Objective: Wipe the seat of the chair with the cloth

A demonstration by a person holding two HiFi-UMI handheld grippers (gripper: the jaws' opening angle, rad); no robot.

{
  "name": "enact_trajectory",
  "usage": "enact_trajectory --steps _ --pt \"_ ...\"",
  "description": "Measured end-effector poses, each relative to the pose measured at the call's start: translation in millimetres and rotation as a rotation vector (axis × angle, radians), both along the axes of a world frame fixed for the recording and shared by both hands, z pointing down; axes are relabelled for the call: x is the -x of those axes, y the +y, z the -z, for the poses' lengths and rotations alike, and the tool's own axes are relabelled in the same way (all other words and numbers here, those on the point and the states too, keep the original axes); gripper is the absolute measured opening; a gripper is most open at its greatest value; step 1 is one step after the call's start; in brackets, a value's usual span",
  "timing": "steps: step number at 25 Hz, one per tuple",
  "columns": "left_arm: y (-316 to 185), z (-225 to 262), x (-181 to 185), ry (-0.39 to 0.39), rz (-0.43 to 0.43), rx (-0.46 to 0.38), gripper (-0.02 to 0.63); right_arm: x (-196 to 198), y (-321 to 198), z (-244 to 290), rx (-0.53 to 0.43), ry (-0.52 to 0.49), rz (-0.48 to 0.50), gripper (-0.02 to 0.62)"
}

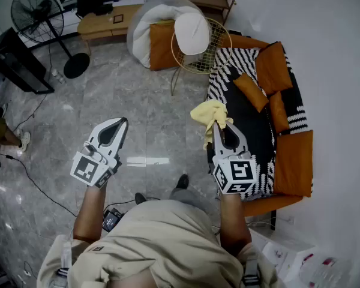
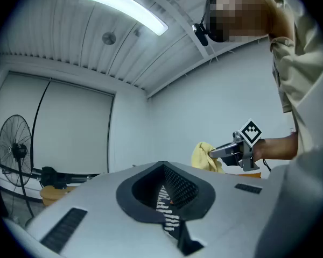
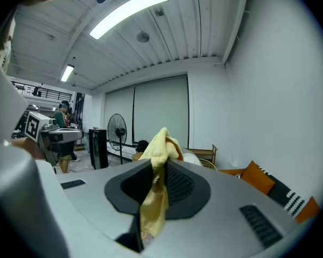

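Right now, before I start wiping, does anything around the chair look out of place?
Nothing spilled or broken. A white cushion sits on the wire chair, covering part of it. Orange cushions lie askew on the sofa. The yellow cloth hangs bunched from the right gripper.

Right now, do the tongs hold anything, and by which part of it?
The right tongs pinch the yellow cloth near its middle; a bunch sticks out past the tips. The left tongs are shut and empty.
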State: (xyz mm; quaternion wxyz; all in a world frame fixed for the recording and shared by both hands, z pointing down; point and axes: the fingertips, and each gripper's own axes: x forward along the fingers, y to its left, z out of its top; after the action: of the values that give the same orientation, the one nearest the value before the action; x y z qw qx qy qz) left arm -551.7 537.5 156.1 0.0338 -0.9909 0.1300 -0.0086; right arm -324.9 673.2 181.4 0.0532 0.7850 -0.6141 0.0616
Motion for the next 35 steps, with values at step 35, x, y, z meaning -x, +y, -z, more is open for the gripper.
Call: enact_trajectory --steps 35 --pt "-125 -18 -282 -0.048 -0.069 0.026 0.015 -249 -75 -23 -0.003 -0.107 -0.067 0.071"
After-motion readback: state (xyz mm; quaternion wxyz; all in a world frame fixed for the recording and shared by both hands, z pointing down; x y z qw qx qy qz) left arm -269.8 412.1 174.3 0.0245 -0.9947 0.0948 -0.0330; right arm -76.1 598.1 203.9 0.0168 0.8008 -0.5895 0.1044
